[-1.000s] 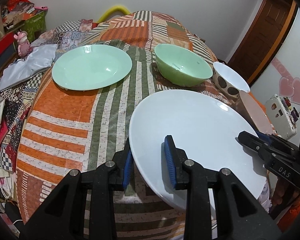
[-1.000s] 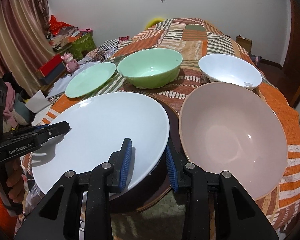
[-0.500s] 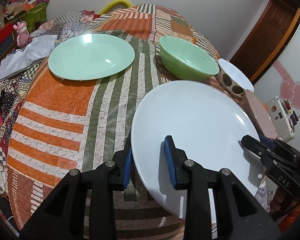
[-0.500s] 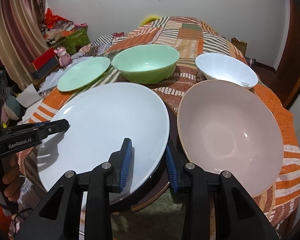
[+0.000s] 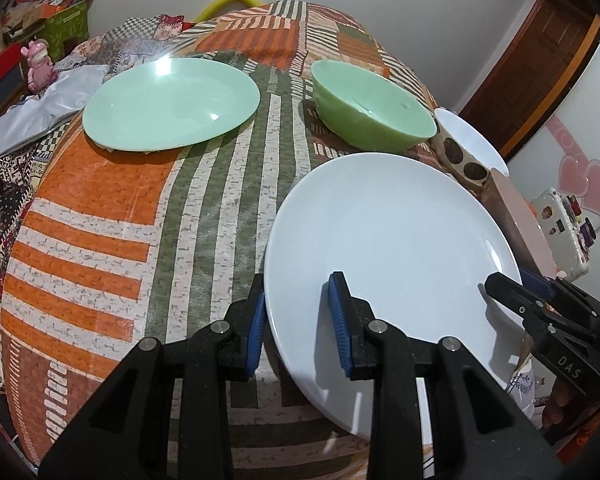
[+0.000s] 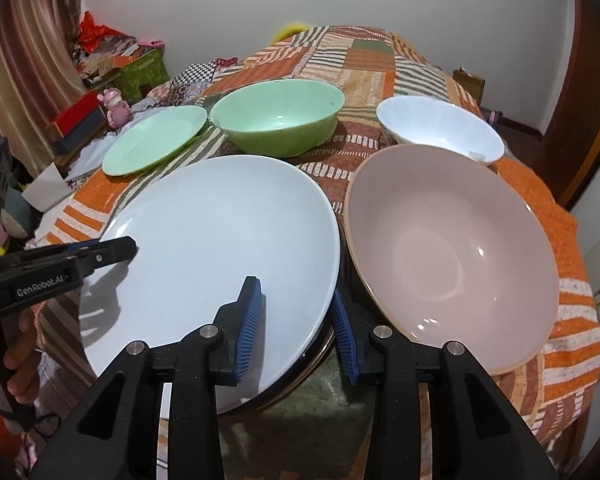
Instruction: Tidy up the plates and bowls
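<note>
A large white plate (image 5: 392, 236) is held off the patchwork cloth by both grippers. My left gripper (image 5: 296, 320) is shut on its left rim, one finger above and one below. My right gripper (image 6: 296, 320) is shut on its right rim in the right wrist view, where the plate (image 6: 220, 248) fills the left half. A green plate (image 5: 172, 104), a green bowl (image 5: 372, 116) and a white bowl with brown dots (image 5: 468, 148) stand farther back. A big pink bowl (image 6: 452, 248) sits just right of the white plate.
The table (image 5: 100, 216) is round and covered with an orange, green and white patchwork cloth. Clutter, a pink toy (image 5: 40, 64) and boxes lie off its left side. A door (image 5: 540, 64) is at the far right.
The white plate has risen and moved slightly forward with both grippers; the cameras now look down on the table from a bit higher. The other dishes have not moved.
</note>
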Available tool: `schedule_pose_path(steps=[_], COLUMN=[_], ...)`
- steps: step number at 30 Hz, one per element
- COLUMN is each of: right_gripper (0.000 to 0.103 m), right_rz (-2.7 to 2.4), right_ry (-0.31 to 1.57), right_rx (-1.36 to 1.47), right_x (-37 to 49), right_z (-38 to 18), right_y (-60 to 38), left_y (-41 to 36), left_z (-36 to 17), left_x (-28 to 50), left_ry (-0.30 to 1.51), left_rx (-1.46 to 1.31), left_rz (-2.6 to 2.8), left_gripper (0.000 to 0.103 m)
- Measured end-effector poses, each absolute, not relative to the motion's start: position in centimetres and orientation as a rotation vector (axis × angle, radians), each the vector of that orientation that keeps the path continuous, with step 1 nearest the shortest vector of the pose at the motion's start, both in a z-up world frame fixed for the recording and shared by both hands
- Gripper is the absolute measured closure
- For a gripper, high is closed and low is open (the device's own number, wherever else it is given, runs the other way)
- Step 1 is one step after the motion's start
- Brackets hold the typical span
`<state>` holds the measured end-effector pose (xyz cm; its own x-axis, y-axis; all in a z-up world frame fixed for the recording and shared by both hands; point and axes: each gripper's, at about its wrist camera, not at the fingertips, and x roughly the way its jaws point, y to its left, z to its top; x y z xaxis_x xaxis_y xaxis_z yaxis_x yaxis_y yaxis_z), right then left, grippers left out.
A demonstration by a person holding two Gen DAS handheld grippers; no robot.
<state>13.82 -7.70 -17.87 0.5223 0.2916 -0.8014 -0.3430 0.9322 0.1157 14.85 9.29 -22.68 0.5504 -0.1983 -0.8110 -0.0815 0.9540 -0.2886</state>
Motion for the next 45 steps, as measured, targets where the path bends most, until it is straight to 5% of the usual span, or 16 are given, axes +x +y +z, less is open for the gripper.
schedule_pose_path(steps=[11,19,29,45], right_gripper=[0.057,0.056,0.056,0.056], right_rz=[0.395,0.446,0.556,0.656], right_ry=[0.85,0.783,0.794,0.968], right_rx=[-0.085,-0.087,-0.088,-0.135], right_x=[12.7,14.2,17.3,23.6], right_z=[-15.5,-13.4,-13.2,-17.8], right_y=[-7.3,-5.4,-0.9,6.7], left_y=[9.3,12.5,19.1,24.8], left_z=[-19.2,-15.8,-11.4,-17.4], left_x=[13.8,13.4,14.8,22.4], left_ry=[0.896,0.838,0.755,0.907], left_rx=[-0.23,-0.204,-0.162,-0.155], left_rz=[-0.045,0.055,0.24,0.282], left_gripper=[0.073,0.073,0.041,0.037])
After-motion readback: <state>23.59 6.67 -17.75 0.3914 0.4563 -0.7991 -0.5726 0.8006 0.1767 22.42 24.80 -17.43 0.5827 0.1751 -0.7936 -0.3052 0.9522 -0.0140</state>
